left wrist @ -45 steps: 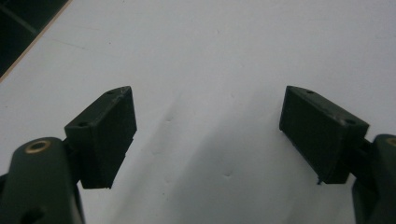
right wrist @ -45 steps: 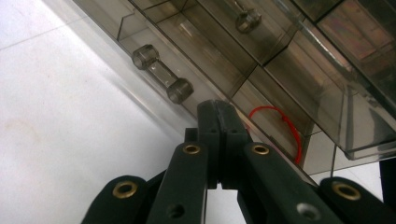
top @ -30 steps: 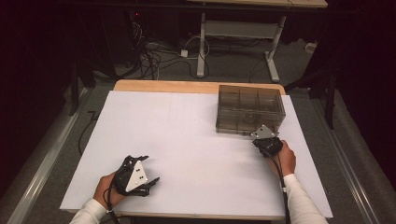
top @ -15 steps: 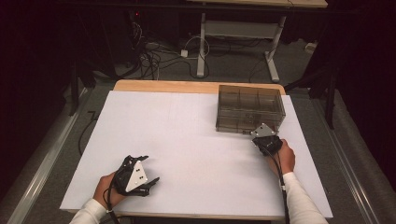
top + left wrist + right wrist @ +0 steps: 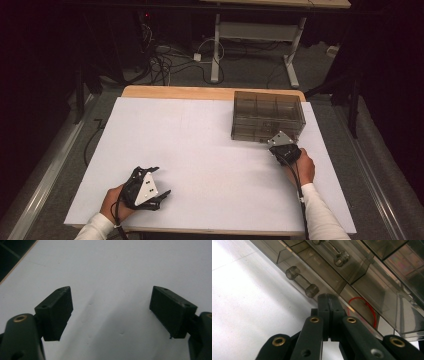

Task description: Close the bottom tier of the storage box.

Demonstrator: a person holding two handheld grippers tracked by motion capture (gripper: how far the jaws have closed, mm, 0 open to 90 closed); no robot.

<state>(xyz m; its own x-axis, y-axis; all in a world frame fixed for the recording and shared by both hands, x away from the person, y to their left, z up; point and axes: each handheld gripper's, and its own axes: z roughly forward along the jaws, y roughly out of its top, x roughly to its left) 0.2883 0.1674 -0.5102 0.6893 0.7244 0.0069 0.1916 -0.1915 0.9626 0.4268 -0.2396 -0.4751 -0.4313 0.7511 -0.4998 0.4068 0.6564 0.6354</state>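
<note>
A smoky transparent plastic drawer cabinet (image 5: 267, 116) stands at the far right of the white-covered table (image 5: 200, 135). The right gripper (image 5: 328, 298), its jaws pressed together on nothing, sits right at the cabinet's near face, just beside a clear bar-shaped drawer handle (image 5: 302, 281) (a thin red loop (image 5: 362, 311) shows inside one drawer). The left gripper (image 5: 150, 187) rests near the table's near left edge, jaws spread wide and empty.

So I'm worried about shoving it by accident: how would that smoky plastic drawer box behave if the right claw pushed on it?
The drawer box looks like thin clear plastic, mostly empty, so probably light; it would likely slide on the smooth white table rather than tip, being low and wide. A drawer may shift instead: the shut right claw sits beside a handle.
</note>
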